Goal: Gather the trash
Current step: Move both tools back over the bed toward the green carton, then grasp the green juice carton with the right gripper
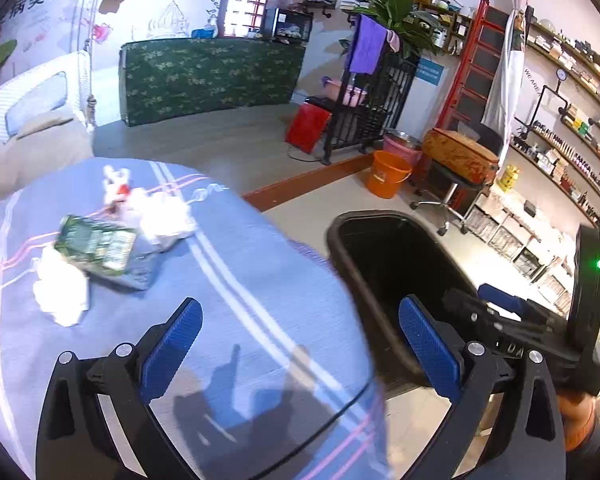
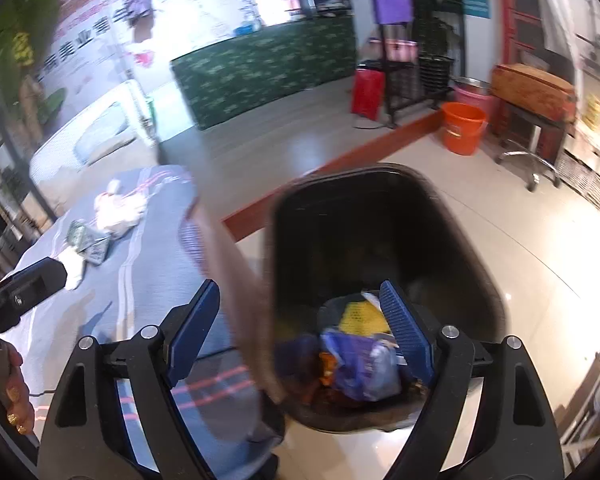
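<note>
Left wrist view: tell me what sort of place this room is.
Probably a small beauty or nail shop used as living space too: long wall shelves lined with small bottles, a rolling stool, and a striped blue bedsheet with litter beside a black trash bin.

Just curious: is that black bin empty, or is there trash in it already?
Not empty. The black bin holds wrappers at its bottom: a purple one and a yellow one.

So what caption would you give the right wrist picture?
Open right gripper above a black bin holding wrappers, beside a blue-covered table.
</note>
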